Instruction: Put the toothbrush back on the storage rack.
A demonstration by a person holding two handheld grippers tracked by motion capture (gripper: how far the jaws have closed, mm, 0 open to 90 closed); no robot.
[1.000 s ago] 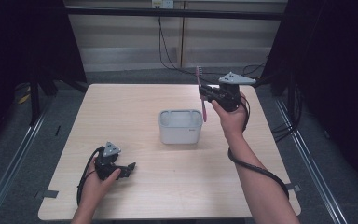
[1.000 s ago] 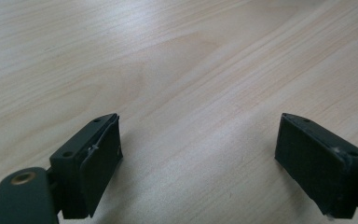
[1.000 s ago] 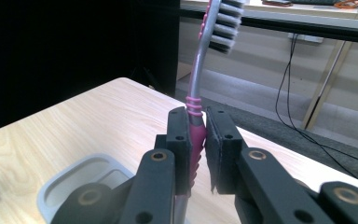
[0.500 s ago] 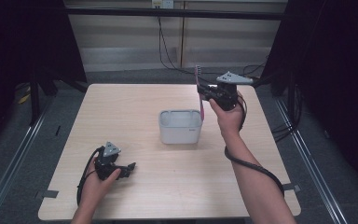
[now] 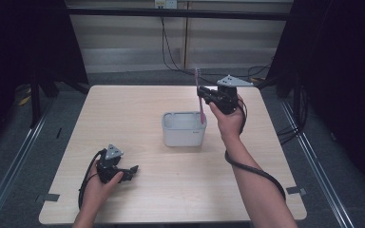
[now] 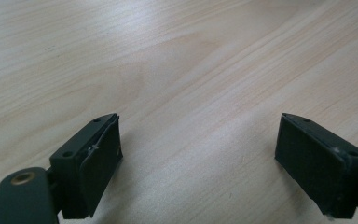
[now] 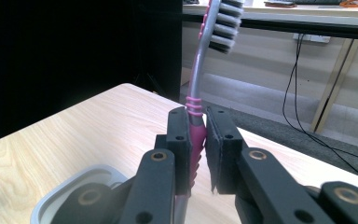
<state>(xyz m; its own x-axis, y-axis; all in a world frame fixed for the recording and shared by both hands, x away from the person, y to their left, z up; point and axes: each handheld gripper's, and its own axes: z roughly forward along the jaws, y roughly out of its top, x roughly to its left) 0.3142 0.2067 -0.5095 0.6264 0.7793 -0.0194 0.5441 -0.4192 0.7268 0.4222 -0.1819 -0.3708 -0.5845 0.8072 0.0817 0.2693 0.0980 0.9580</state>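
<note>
A pink and grey toothbrush (image 5: pixel 199 97) stands upright, bristle head up, held by my right gripper (image 5: pixel 205 98) above the right rim of a white tub (image 5: pixel 183 128) in mid-table. The right gripper view has the jaws shut on the pink handle (image 7: pixel 196 140), the bristles (image 7: pixel 226 25) facing right, and the tub's rim (image 7: pixel 70 186) below. My left gripper (image 5: pixel 129 171) rests low on the table near the front left. Its jaws stand wide apart over bare wood, with the pads (image 6: pixel 98 163) holding nothing.
The light wooden table (image 5: pixel 123 114) spans the high view, with dark floor and metal rails on both sides. Black cables (image 5: pixel 252 166) trail from each gripper. A wall with hanging cords lies behind the far edge.
My right gripper has carried the toothbrush left and slightly down, toward the tub's right rim. The left gripper has stayed put.
</note>
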